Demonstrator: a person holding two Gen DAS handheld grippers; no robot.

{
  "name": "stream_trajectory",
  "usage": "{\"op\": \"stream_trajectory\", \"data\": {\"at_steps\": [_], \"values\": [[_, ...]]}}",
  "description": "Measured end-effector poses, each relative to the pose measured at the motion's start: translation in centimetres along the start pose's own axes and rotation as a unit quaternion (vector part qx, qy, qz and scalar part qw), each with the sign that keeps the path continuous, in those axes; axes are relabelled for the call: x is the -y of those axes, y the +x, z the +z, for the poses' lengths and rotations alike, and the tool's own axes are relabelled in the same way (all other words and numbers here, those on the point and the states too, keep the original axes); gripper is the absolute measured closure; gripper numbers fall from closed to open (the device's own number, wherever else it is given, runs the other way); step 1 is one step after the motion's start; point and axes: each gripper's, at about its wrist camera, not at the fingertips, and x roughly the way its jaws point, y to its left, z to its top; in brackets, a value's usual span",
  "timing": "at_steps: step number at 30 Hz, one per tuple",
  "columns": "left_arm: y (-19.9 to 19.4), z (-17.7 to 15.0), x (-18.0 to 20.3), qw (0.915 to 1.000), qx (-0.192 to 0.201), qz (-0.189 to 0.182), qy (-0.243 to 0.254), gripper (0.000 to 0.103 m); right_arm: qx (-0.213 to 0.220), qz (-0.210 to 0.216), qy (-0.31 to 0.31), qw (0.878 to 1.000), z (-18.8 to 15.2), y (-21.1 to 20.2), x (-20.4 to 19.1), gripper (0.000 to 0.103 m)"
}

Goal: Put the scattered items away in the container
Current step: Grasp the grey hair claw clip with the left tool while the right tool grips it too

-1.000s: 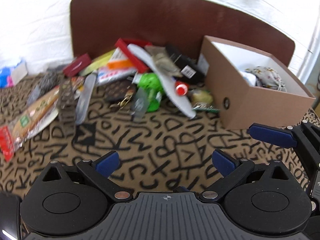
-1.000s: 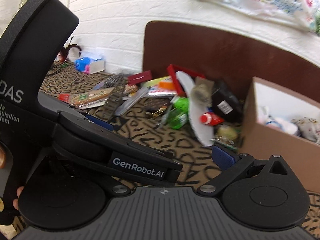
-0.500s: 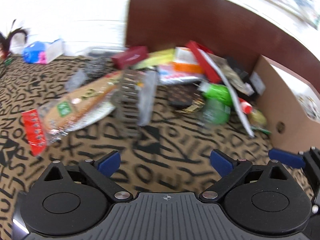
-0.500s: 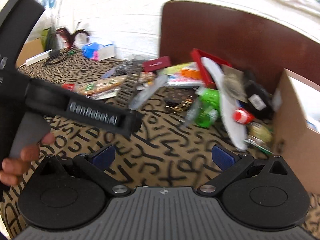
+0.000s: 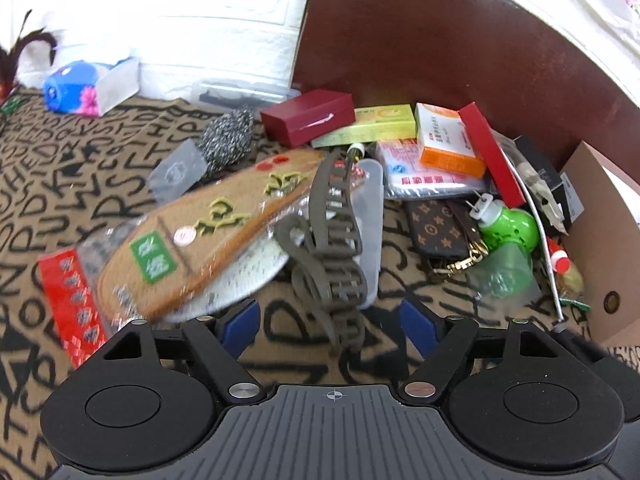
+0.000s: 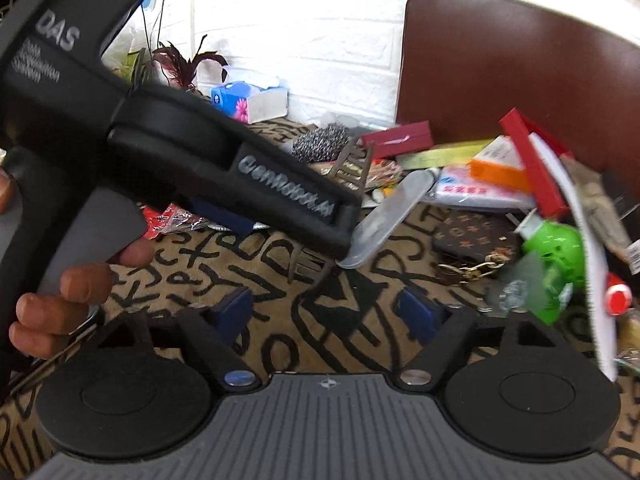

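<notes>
Scattered items lie on a letter-patterned cloth. A grey-brown hair claw clip (image 5: 332, 248) rests across a clear plastic case (image 5: 370, 216) and a packet of insoles (image 5: 200, 232). My left gripper (image 5: 330, 326) is closing, with the clip's lower end between its blue pads but not touching either one. My right gripper (image 6: 325, 314) is also closing, over bare cloth with nothing between its pads. A cardboard box (image 5: 600, 240) stands at the right edge. The left tool's black finger (image 6: 288, 196) crosses the right wrist view, held by a hand (image 6: 60, 300).
Further back lie a red box (image 5: 308, 116), a steel scourer (image 5: 228, 138), an orange box (image 5: 448, 144), a patterned pouch (image 5: 440, 228) and a green bottle (image 5: 508, 232). A brown board (image 5: 440, 40) and a white wall close the back. A tissue box (image 5: 92, 88) stands far left.
Both views have swung left and closer to the pile, and the box has slid to the right edge. Both pairs of jaws have narrowed. The hair clip now lies between the left pads.
</notes>
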Motion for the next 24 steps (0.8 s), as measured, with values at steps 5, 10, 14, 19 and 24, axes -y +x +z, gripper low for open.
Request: {"op": "stream_trajectory", "data": {"at_steps": [5,10,14,19,24], "values": [[2.1,1.3,-0.6,0.9999,-0.011,-0.007,-0.008,0.023,-0.009,0.01,0.014,1.0,0.3,1.7,-0.1,0.04],[3.3,1.8,-1.1,0.9998,-0.011,-0.014,-0.01,0.033,-0.014,0.019,0.023,0.999,0.7,3.0,-0.2,0.047],[3.7,2.0,-1.5,0.9992,-0.021,-0.03,-0.016,0.053,-0.021,0.024,0.039,0.999,0.7,3.8,0.2,0.072],[2.7,1.3,-0.9,0.9988,-0.03,-0.034,-0.018,0.053,-0.023,0.036,0.028,0.999,-0.1,2.2,0.4,0.073],[1.0,-0.8,1.0,0.9969,-0.057,-0.05,-0.022,0.053,-0.036,0.052,0.029,0.998,-2.0,-1.4,1.0,0.073]]}}
